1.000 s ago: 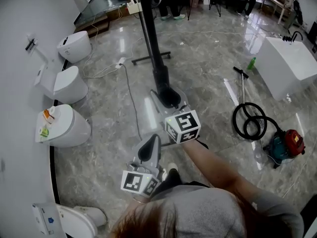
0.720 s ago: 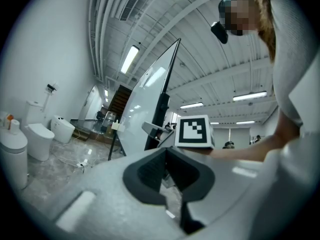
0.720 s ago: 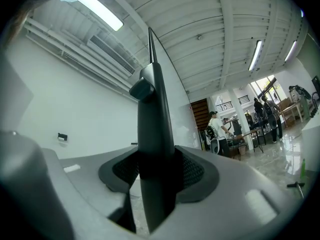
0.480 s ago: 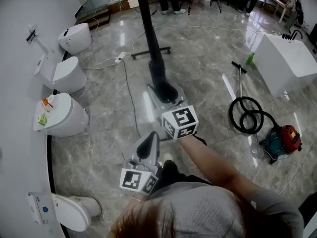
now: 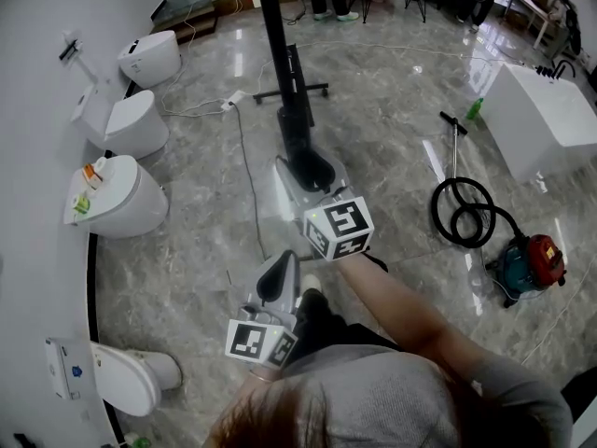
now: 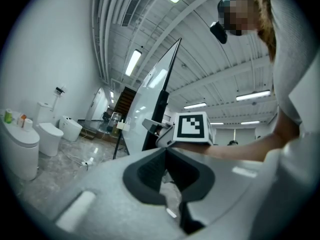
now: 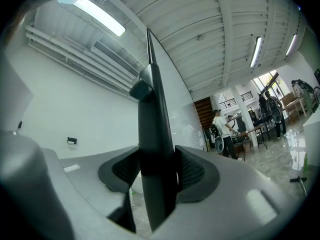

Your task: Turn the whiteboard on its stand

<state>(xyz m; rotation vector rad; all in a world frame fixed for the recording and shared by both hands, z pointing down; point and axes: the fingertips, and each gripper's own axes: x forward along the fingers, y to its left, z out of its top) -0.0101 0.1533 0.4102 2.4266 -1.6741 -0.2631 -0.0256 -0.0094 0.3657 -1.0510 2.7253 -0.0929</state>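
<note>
The whiteboard [image 5: 278,45] stands edge-on to me in the head view, a tall black-framed panel on a stand with floor legs [image 5: 294,91]. My right gripper [image 5: 311,172] is shut on the board's black frame near its lower end. In the right gripper view the frame edge [image 7: 154,129] runs straight up between the two pads, and the white board face [image 7: 177,104] spreads to its right. My left gripper [image 5: 283,269] hangs lower and nearer to me, shut and holding nothing, apart from the board. The left gripper view shows the whiteboard [image 6: 156,91] ahead, beyond the shut jaws.
Several toilets [image 5: 117,203] line the left wall. A white cable [image 5: 244,171] crosses the floor beside the stand. A vacuum [image 5: 530,264] with a coiled black hose [image 5: 466,215] lies at the right, near a white block [image 5: 541,119]. People and chairs stand far back.
The head view has shifted a little, so the toilets and stand sit differently in frame. The right gripper stays clamped on the board's frame. The left gripper has barely moved.
</note>
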